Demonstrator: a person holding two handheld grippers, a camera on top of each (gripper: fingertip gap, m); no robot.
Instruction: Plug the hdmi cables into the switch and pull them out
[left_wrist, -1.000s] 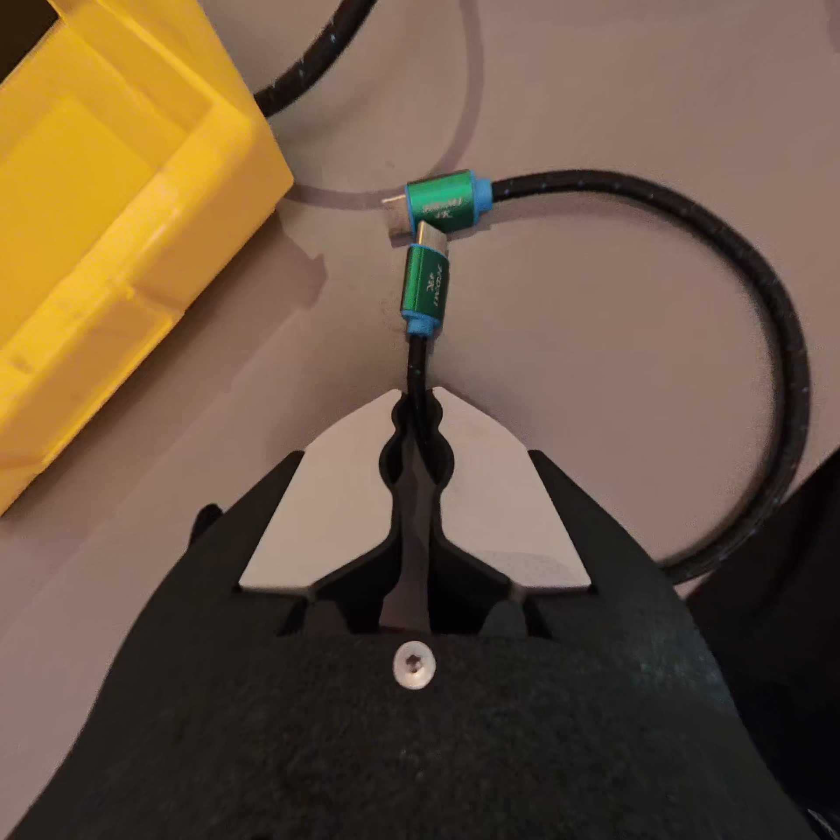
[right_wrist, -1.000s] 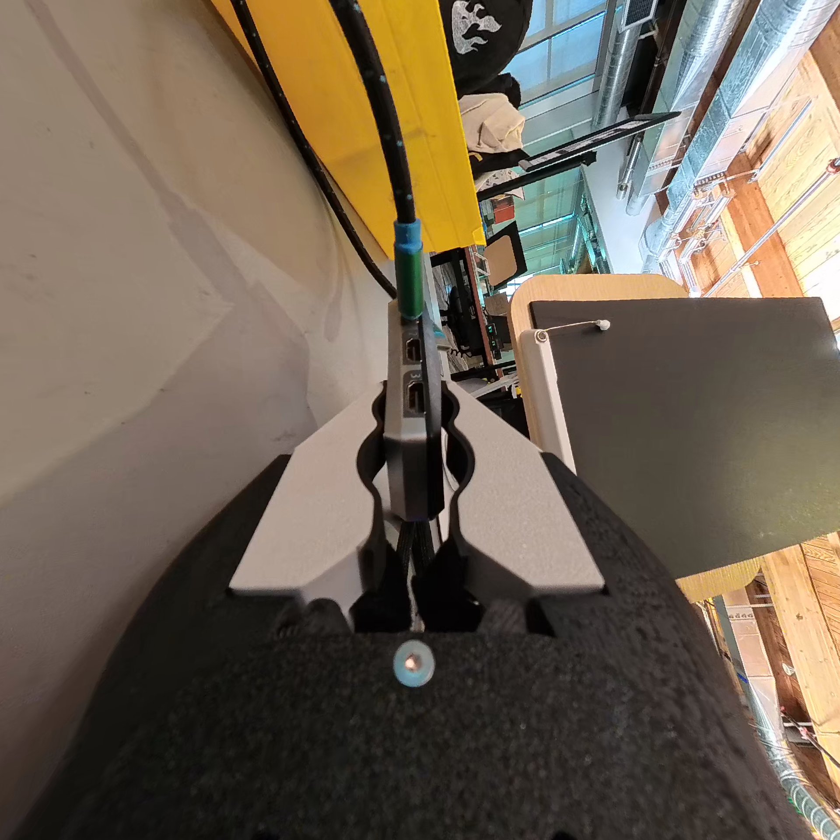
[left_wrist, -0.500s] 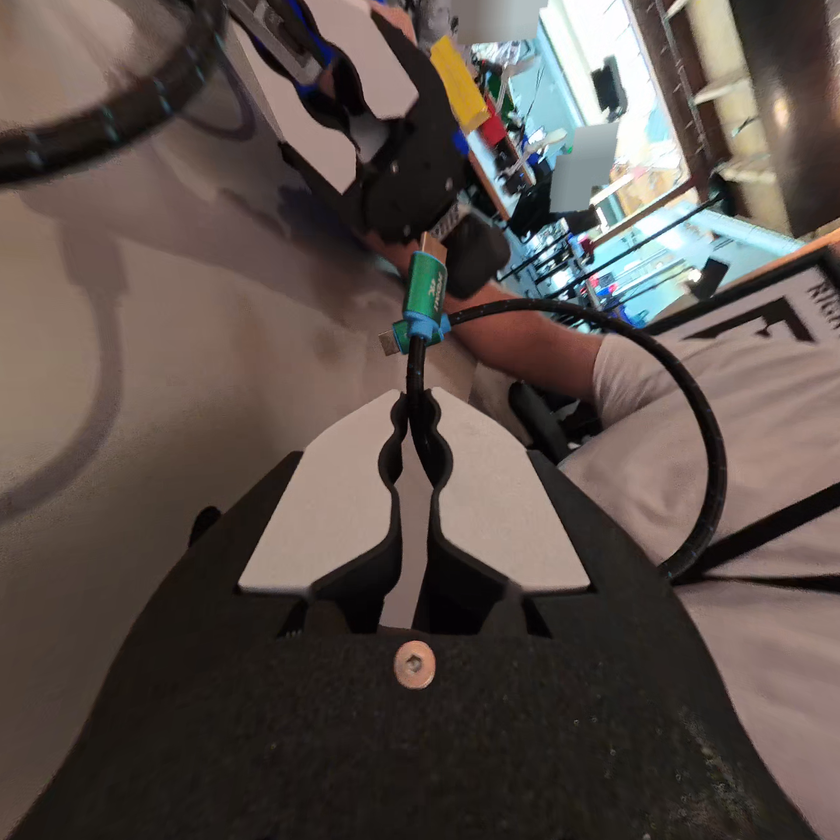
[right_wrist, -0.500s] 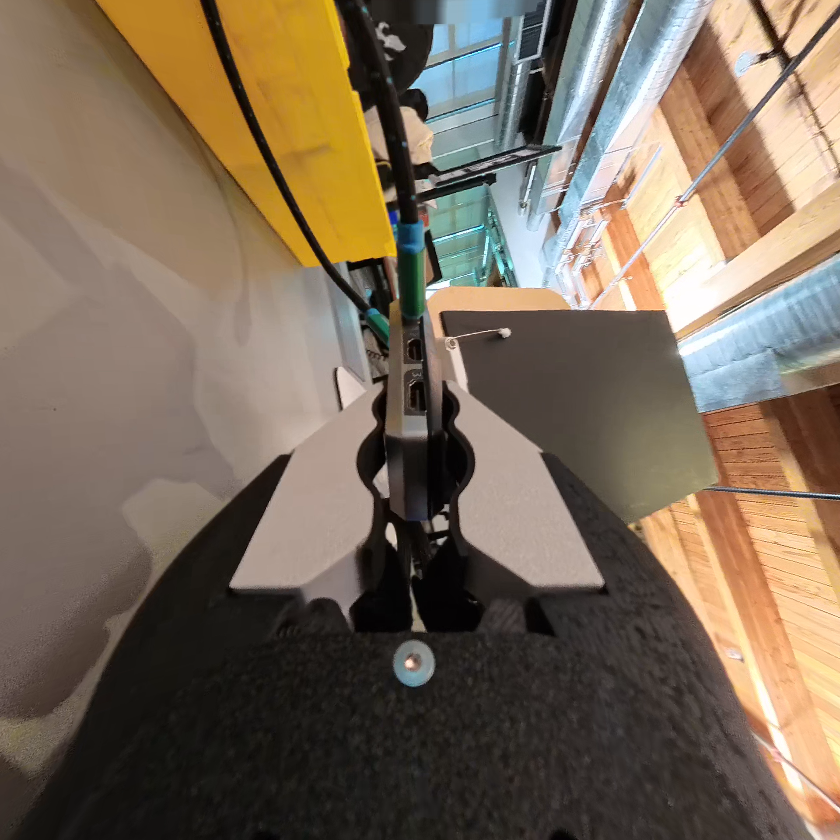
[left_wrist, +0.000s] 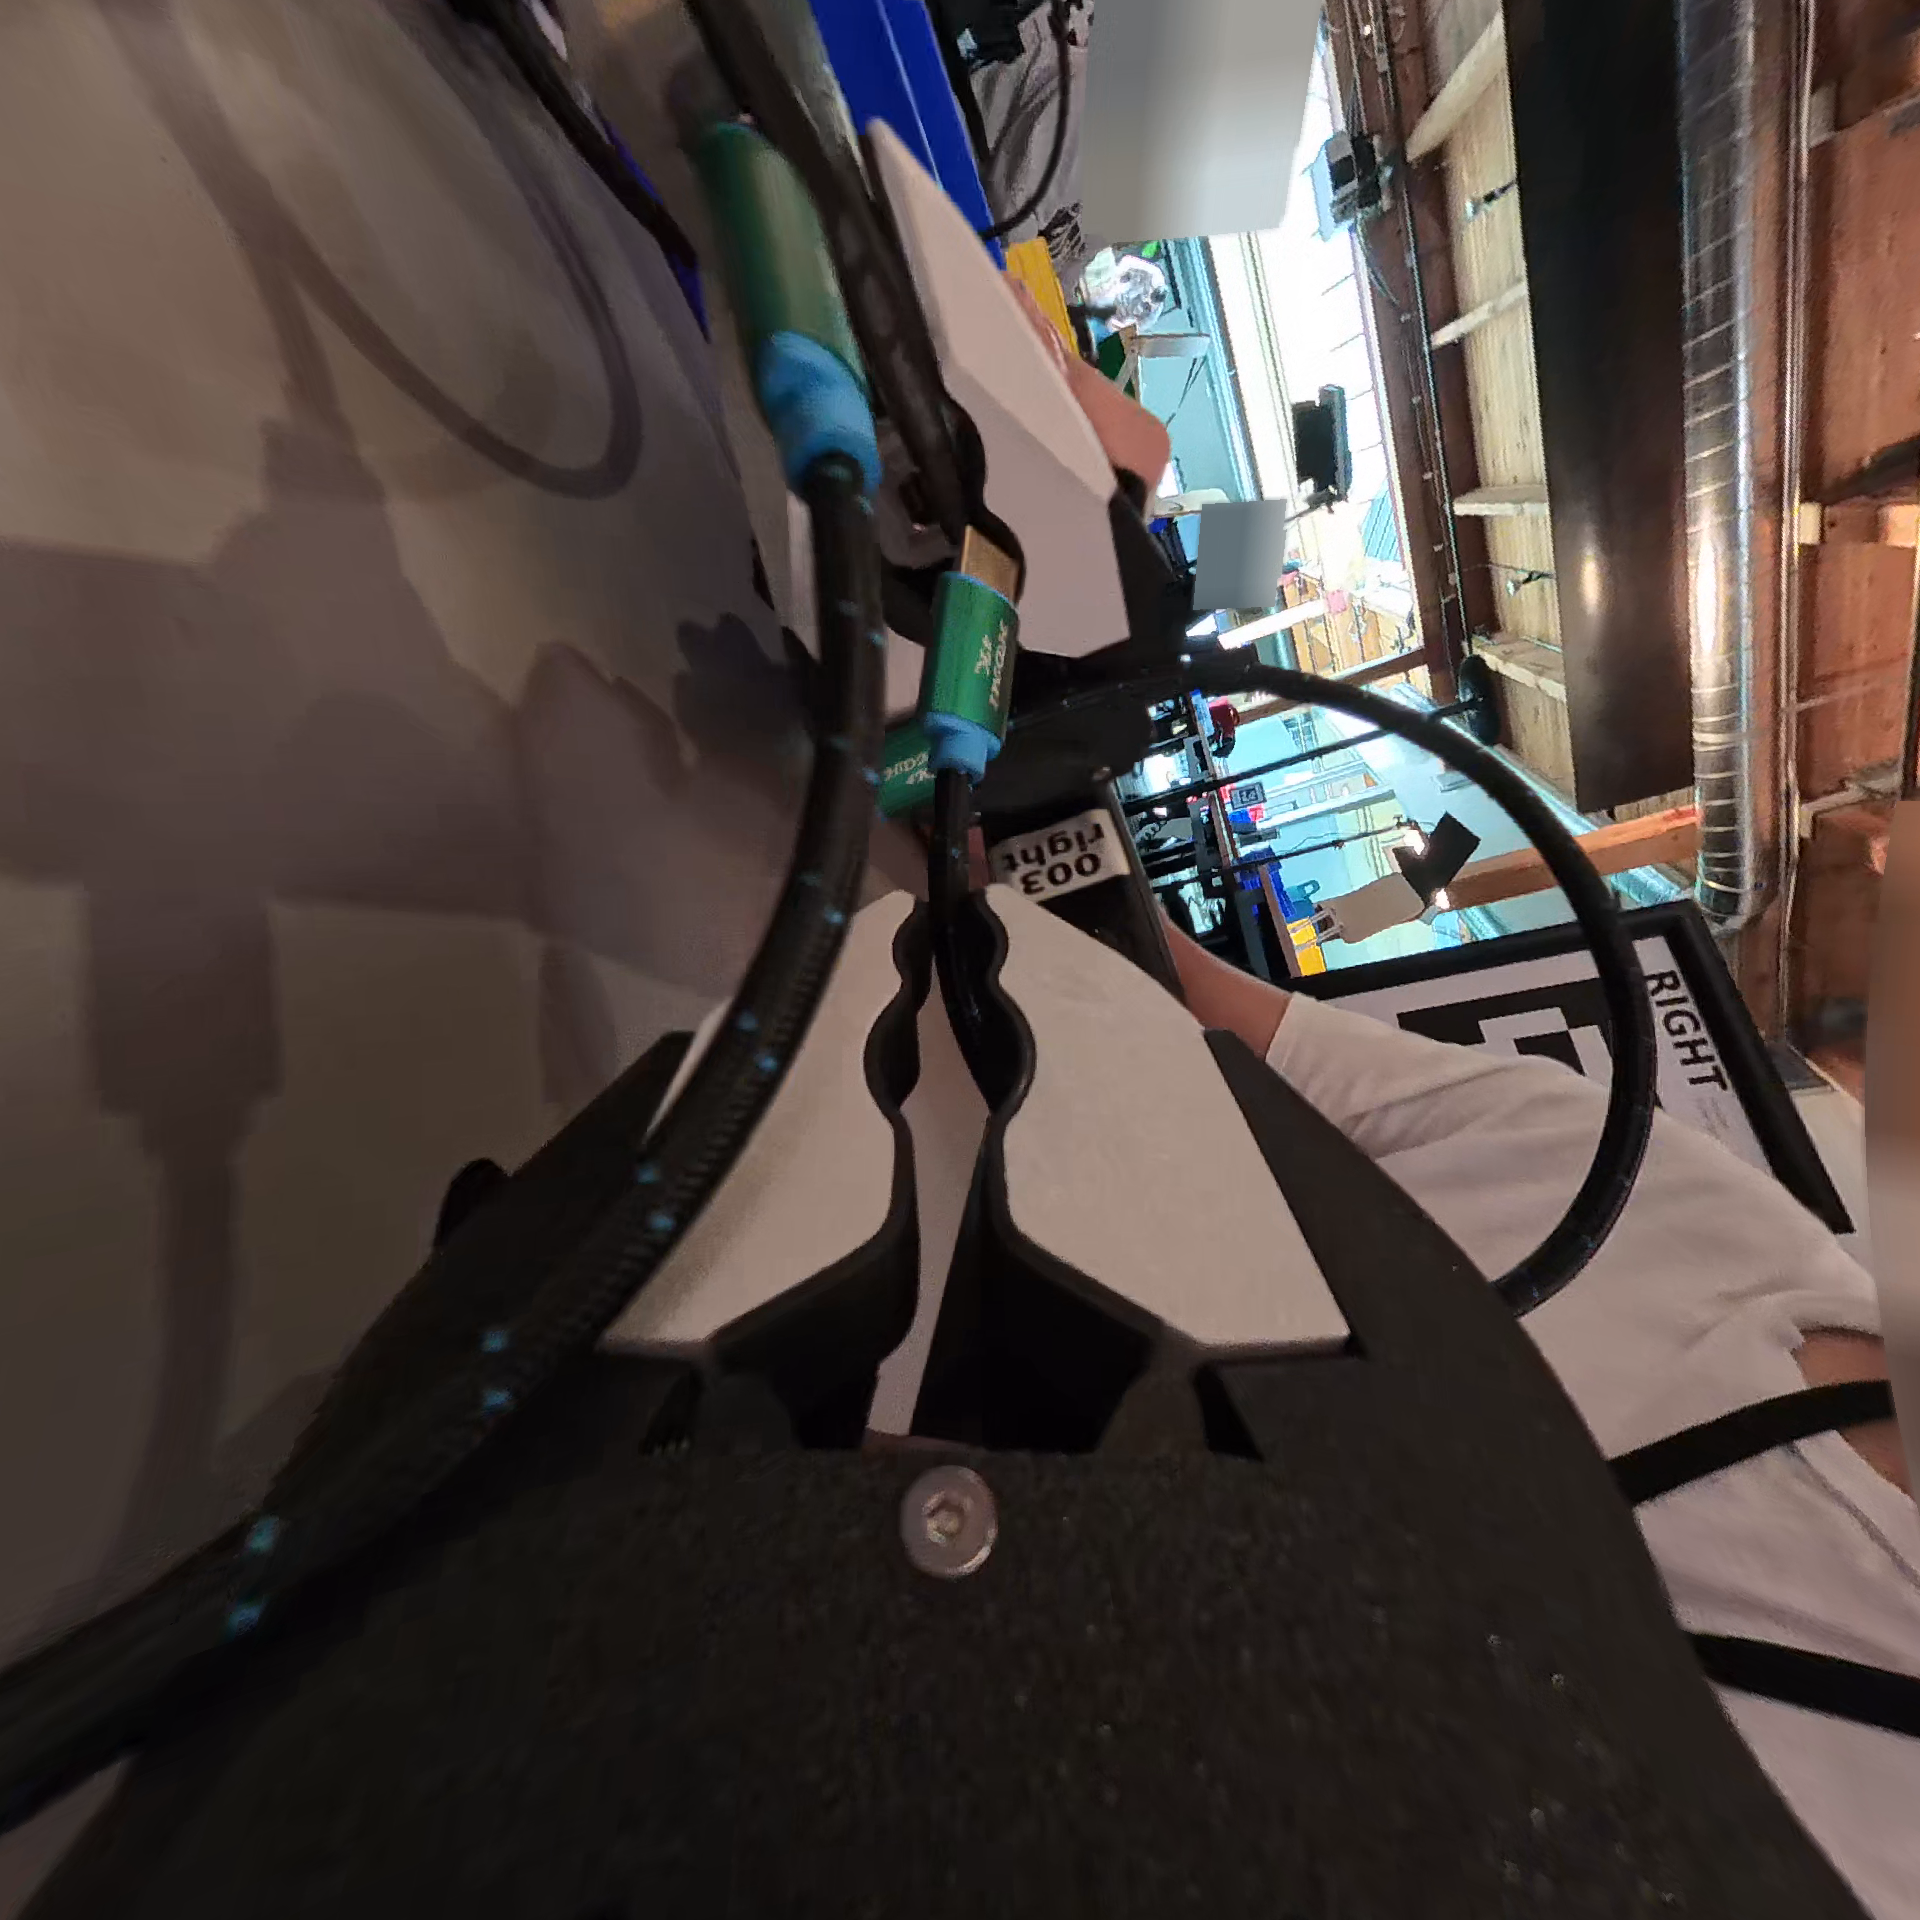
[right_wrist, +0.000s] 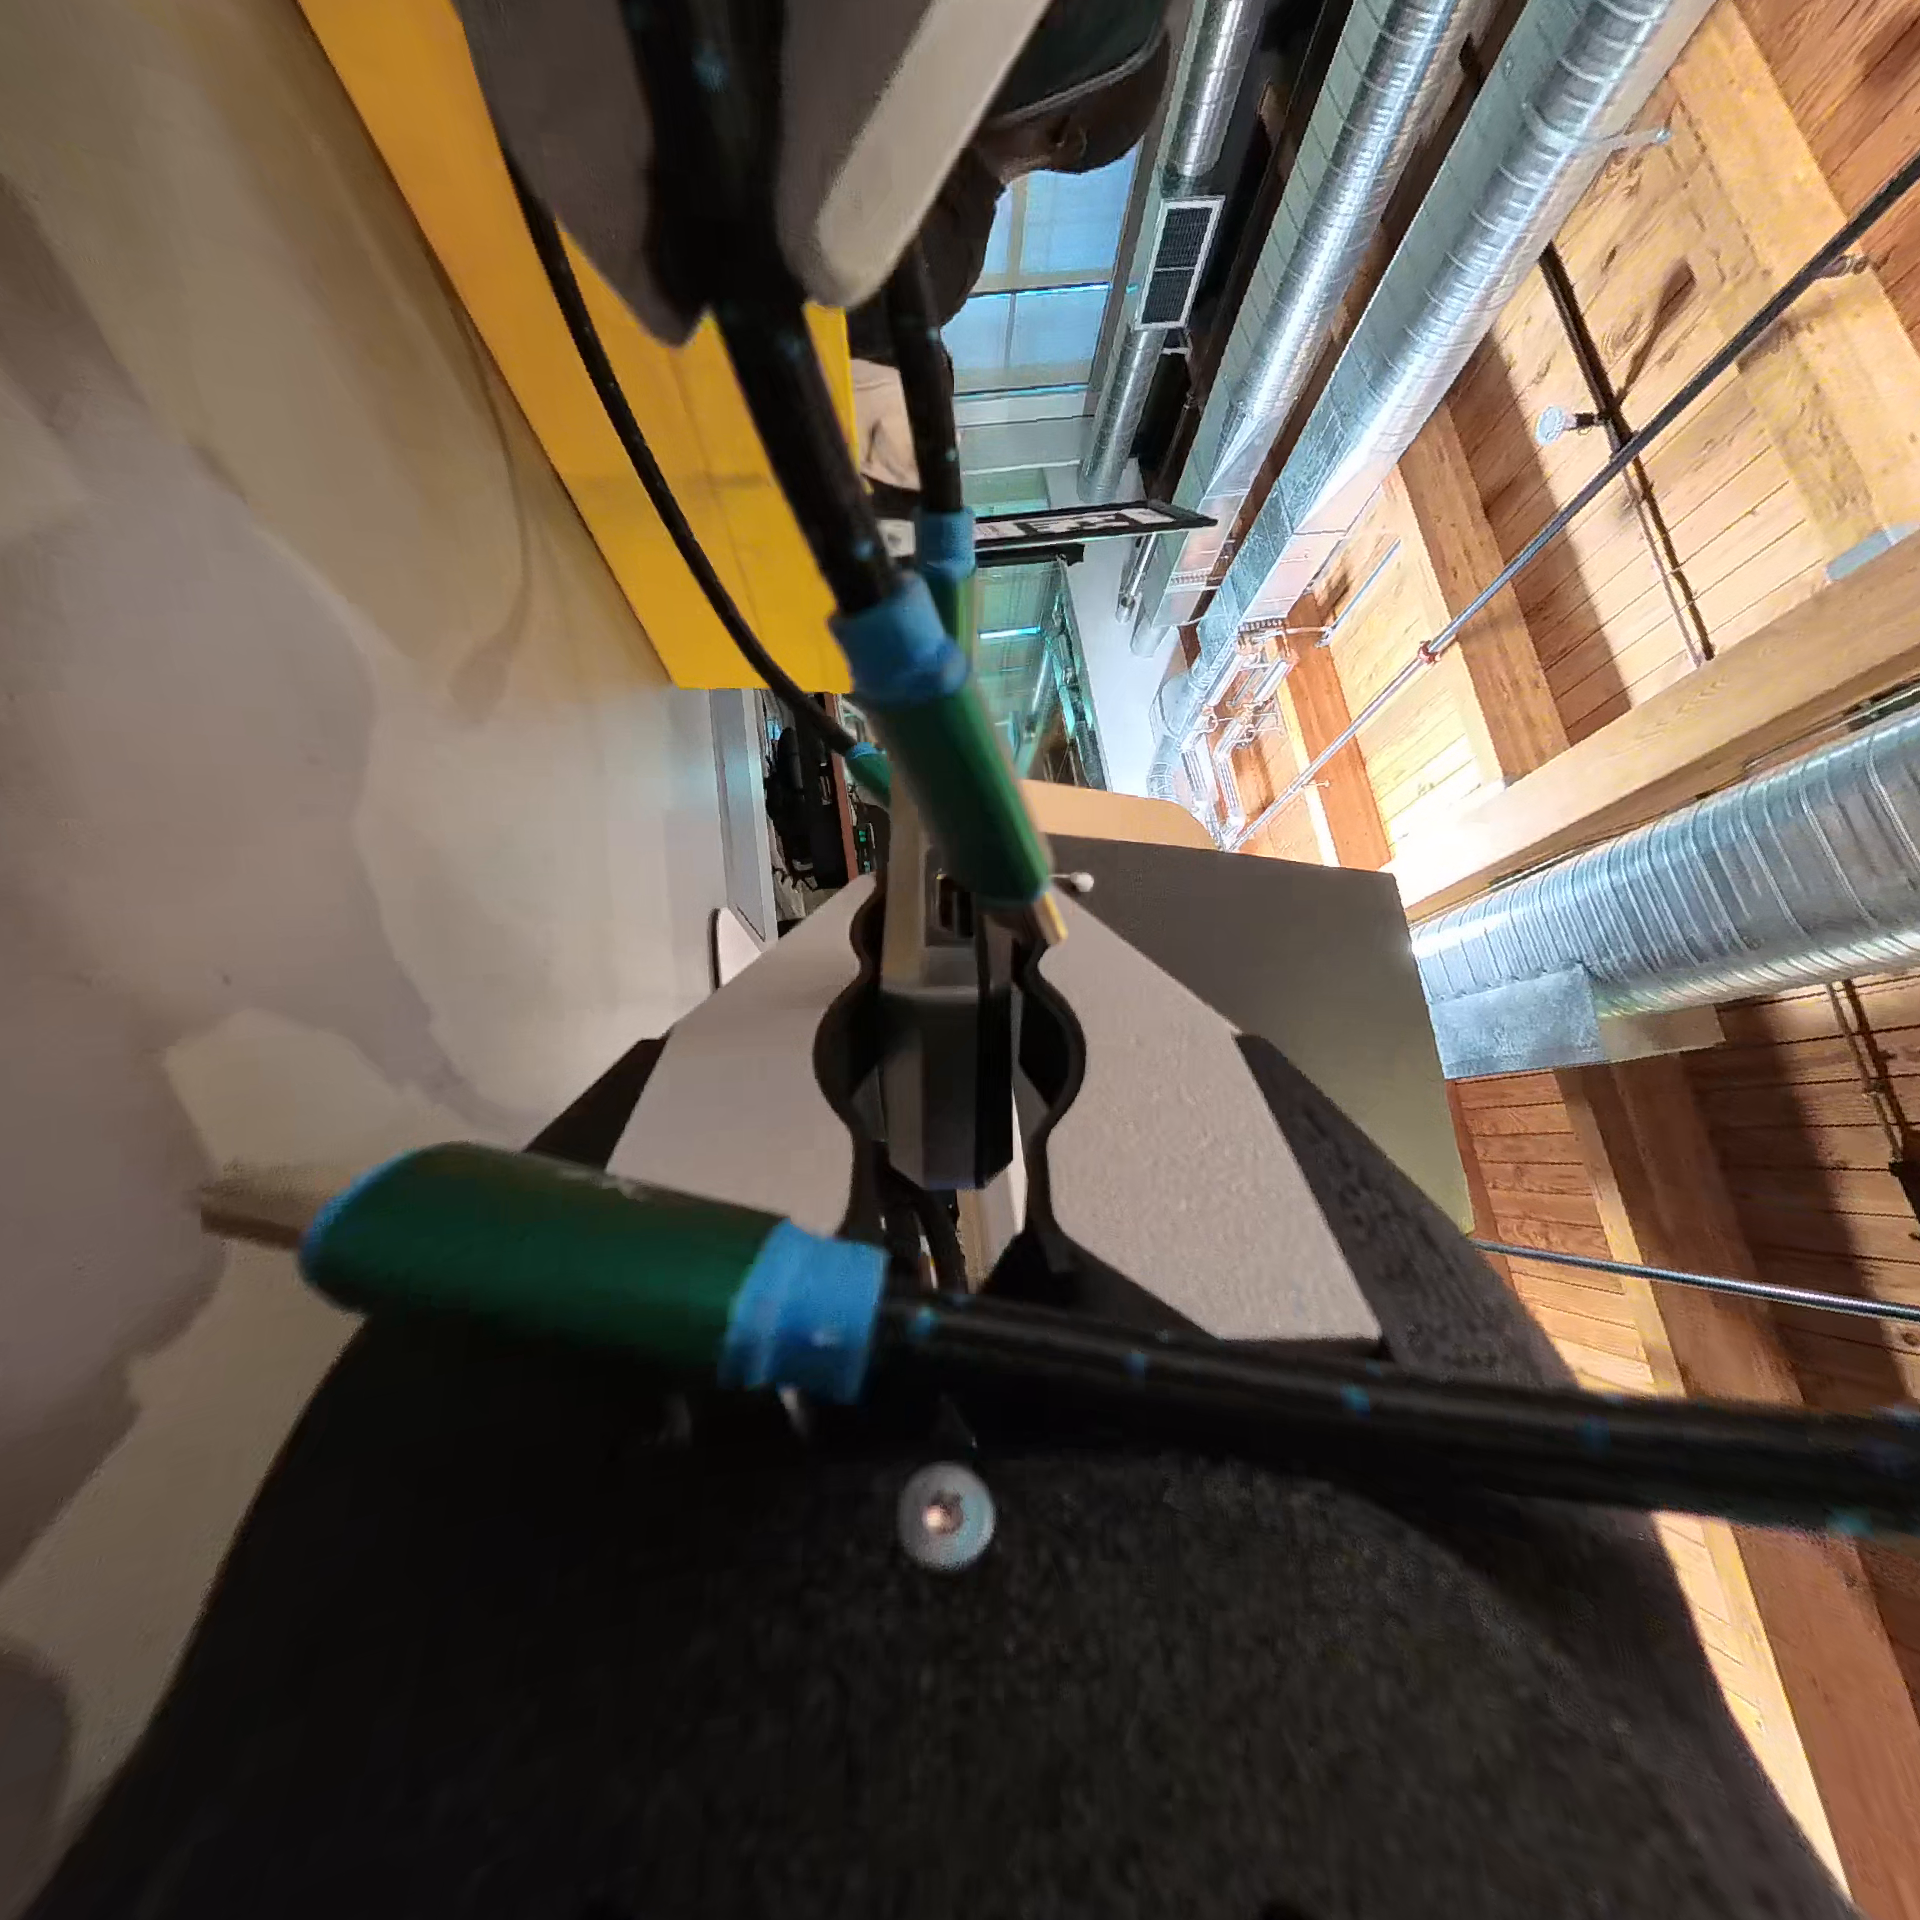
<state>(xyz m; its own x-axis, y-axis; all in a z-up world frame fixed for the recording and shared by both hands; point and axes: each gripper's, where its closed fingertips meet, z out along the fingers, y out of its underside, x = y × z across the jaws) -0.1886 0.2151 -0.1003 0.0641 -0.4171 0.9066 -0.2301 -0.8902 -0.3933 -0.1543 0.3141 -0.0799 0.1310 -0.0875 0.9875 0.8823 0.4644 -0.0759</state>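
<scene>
My left gripper (left_wrist: 951, 920) is shut on a black braided HDMI cable just behind its green plug (left_wrist: 971, 665). The plug points at the grey switch (right_wrist: 935, 1039), which my right gripper (right_wrist: 945, 925) is shut on and holds above the table. In the right wrist view this plug (right_wrist: 956, 800) slants down with its gold tip beside the switch's open port, outside it. A second green plug (right_wrist: 951, 582) sits in the switch's far port. The held cable's other plug (right_wrist: 540, 1268) hangs loose across my right gripper. The switch (left_wrist: 888, 301) shows blurred in the left wrist view.
A yellow bin (right_wrist: 675, 468) stands on the pale table (right_wrist: 260, 727) behind the switch. A cable loop (left_wrist: 1621, 987) arcs to the right in front of a person's white sleeve (left_wrist: 1507, 1195). Another thin black cable (left_wrist: 468, 416) lies on the table. My hands' fingertips stand some 10 cm from each other.
My left gripper has lifted its cable off the table and swung it toward the right gripper, bringing the plug up to the switch. The cable's free plug now dangles over my right gripper.
</scene>
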